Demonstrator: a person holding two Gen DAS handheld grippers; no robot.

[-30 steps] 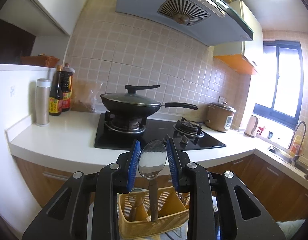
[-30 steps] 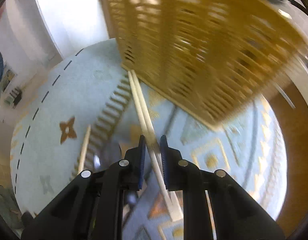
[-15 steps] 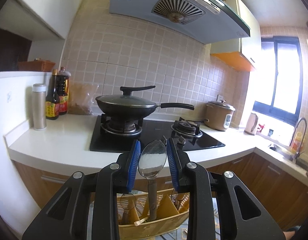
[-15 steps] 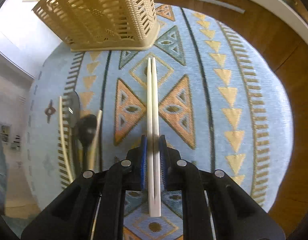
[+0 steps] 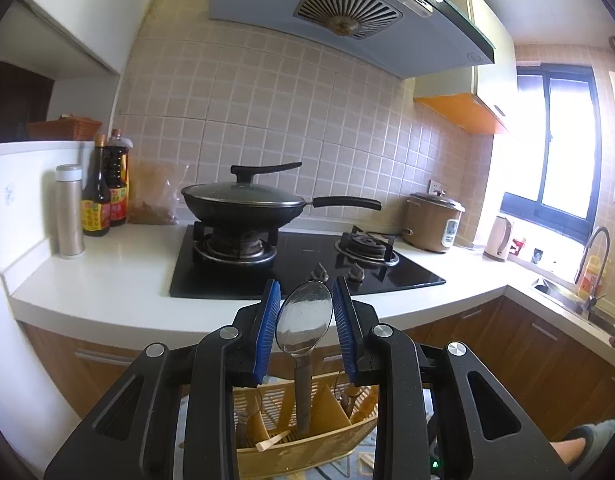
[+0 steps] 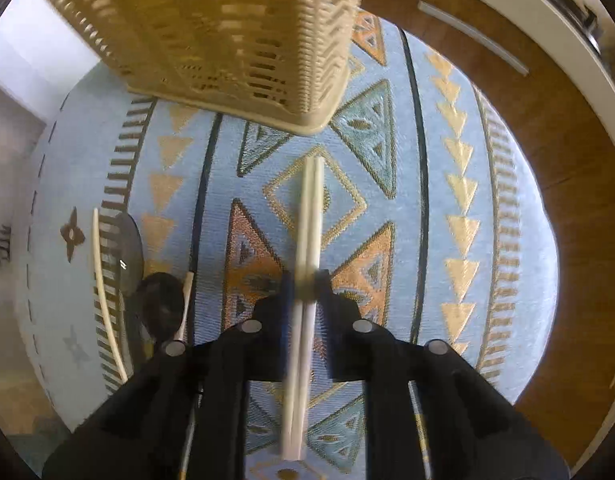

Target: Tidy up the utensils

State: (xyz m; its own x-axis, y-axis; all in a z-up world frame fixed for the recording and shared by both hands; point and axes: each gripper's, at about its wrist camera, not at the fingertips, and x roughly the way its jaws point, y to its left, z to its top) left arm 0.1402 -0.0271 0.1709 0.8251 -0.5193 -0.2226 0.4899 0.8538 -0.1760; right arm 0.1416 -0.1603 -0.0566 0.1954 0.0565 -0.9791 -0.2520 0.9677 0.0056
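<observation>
On my left, the left gripper holds a metal spoon upright, bowl between the blue pads, handle reaching down into the yellow utensil basket. On my right, the right gripper points down at the patterned mat, clamped narrow on a pair of white chopsticks just below the basket.

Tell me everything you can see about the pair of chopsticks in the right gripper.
The chopsticks are two pale, cream-coloured sticks, plain and smooth, maybe plastic or light wood. They lie side by side, touching along their length. The right gripper is shut on them near their middle, its pads pressing from both sides. They hang above the patterned rug, one end pointing toward the yellow basket without touching it. Motion blur hides finer detail.
</observation>
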